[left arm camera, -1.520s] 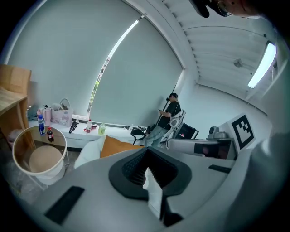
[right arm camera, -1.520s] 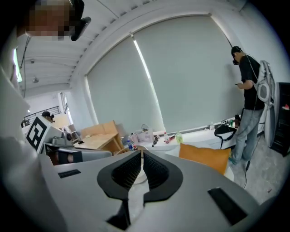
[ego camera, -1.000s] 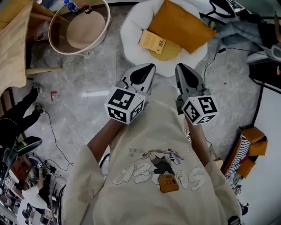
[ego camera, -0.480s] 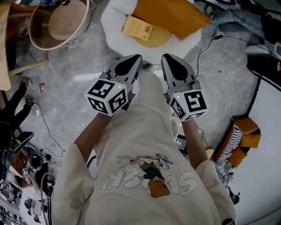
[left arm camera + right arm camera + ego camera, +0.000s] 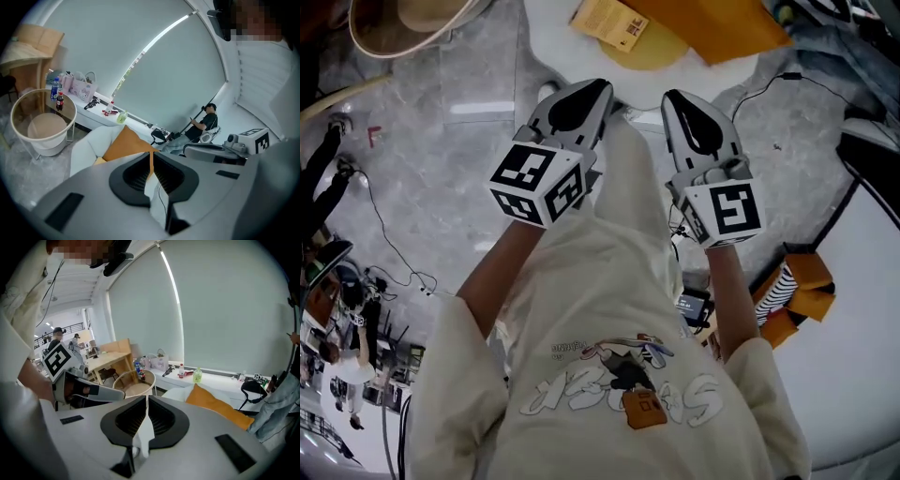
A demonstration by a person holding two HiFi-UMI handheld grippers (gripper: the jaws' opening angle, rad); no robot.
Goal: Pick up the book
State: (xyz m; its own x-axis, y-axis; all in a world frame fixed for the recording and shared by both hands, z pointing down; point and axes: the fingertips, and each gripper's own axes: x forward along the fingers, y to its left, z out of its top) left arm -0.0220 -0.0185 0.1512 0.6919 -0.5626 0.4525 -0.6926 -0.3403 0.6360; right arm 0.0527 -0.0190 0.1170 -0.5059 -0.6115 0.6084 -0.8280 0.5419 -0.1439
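The left tool (image 5: 151,161) and right tool (image 5: 146,404) are sitting closed, empty. Grasping the book (image 5: 612,21) is probably requiring opening first (edge-on).

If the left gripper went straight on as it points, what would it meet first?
Probably the orange cushion on the white seat, seen just beyond the left gripper's shut fingers; depth is unclear, so the seat's rim may come first.
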